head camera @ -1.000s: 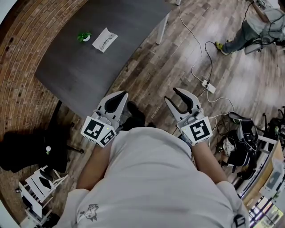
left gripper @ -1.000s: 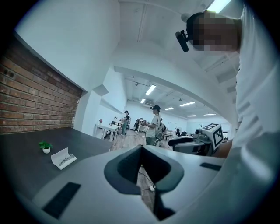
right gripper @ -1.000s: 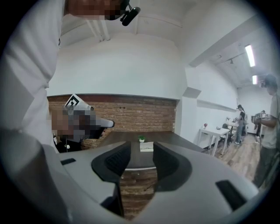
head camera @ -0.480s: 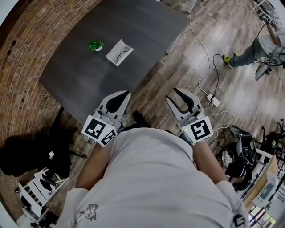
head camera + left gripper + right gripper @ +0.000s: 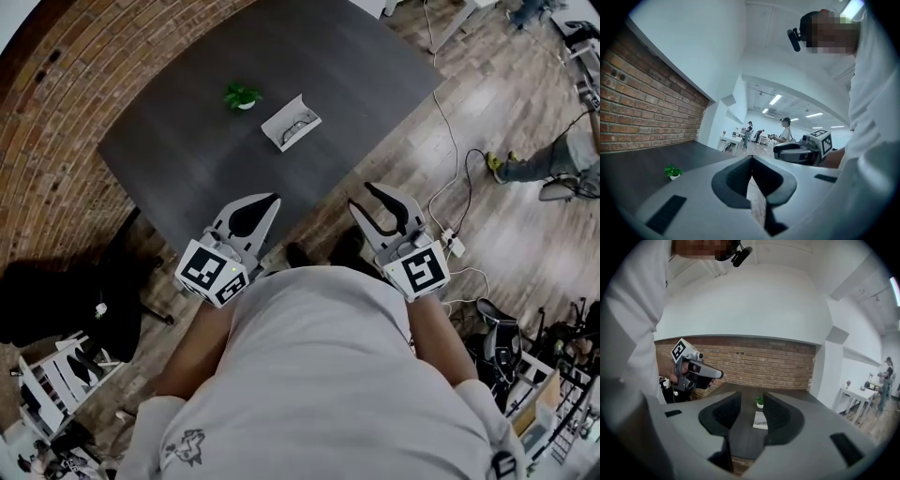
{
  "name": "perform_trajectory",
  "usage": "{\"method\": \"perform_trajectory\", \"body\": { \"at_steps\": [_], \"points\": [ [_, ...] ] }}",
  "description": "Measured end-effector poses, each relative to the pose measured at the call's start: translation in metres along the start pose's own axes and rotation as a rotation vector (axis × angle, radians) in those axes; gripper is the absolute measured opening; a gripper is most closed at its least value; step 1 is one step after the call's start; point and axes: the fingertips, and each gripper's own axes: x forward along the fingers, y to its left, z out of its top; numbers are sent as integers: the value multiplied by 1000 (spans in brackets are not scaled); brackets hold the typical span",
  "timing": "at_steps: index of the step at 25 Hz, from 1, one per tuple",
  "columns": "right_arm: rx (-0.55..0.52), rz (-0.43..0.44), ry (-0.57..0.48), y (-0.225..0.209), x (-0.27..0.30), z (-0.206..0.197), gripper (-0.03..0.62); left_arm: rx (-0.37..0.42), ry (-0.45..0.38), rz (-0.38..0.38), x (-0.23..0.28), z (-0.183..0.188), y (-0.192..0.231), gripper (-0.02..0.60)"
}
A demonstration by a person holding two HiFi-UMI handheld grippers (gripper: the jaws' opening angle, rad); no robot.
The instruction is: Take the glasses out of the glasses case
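The glasses case (image 5: 279, 130) is laid open on the table (image 5: 178, 164), with the glasses (image 5: 298, 123) inside. By the table's near edge, the left gripper (image 5: 268, 200) is held pressed together and the right gripper (image 5: 362, 196) is held spread, empty.

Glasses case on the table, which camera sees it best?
The head view. It looks down into the open glasses case, with the glasses inside, on the dark table. The right gripper view shows it small and far off. The left gripper view misses it.
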Motion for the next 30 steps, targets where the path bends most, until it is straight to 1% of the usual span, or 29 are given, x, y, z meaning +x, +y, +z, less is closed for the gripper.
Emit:
{"method": "perform_trajectory", "body": {
  "at_steps": [4,9,14,19,23,30],
  "points": [
    [-17,85,7,-1,29,1,153,-7,2,39,-6,2,17,11],
    [-55,191,-1,-13,71,6,153,-33,-5,133,-8,2,47,11],
    [-58,329,46,-34,116,-4,153,-76,-11,214,10,8,68,11],
    [-106,464,90,-58,155,-15,153,-105,-15,321,31,8,91,11],
    [-119,557,110,-77,184,-24,153,-124,-26,409,46,13,109,11],
    [-142,746,137,-95,213,-44,153,-166,-49,556,70,9,123,11]
  ]
}}
